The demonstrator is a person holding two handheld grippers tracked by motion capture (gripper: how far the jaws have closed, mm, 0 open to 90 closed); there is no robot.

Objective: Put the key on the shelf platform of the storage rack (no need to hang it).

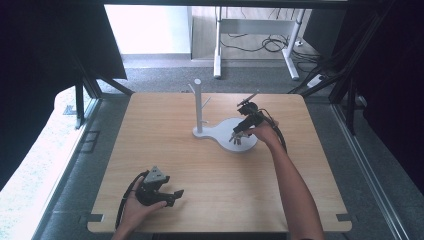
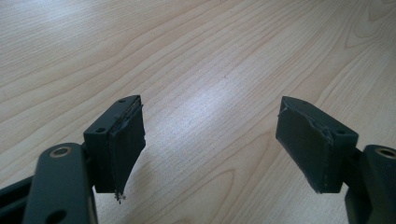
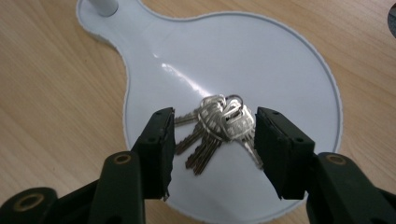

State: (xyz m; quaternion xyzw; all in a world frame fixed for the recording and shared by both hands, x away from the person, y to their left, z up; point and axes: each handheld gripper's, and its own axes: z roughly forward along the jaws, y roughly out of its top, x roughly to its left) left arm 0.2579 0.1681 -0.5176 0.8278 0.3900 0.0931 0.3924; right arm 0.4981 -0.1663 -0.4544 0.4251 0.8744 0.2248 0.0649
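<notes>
A bunch of silver keys (image 3: 219, 128) on a ring lies on the round white dish part of a white stand base (image 3: 280, 65). My right gripper (image 3: 212, 151) is open, its black jaws on either side of the keys, close to them but with a gap on both sides. In the high view the right gripper (image 1: 239, 137) sits over the base (image 1: 227, 127), beside the upright white post with pegs (image 1: 198, 102). My left gripper (image 1: 170, 196) rests open near the table's front left; its jaws (image 2: 210, 144) stand wide apart over bare wood.
The wooden table (image 1: 165, 145) has notches at its two front corners. The white post (image 3: 103, 5) rises at the narrow end of the base. Beyond the table are a desk frame, cables and a grey floor.
</notes>
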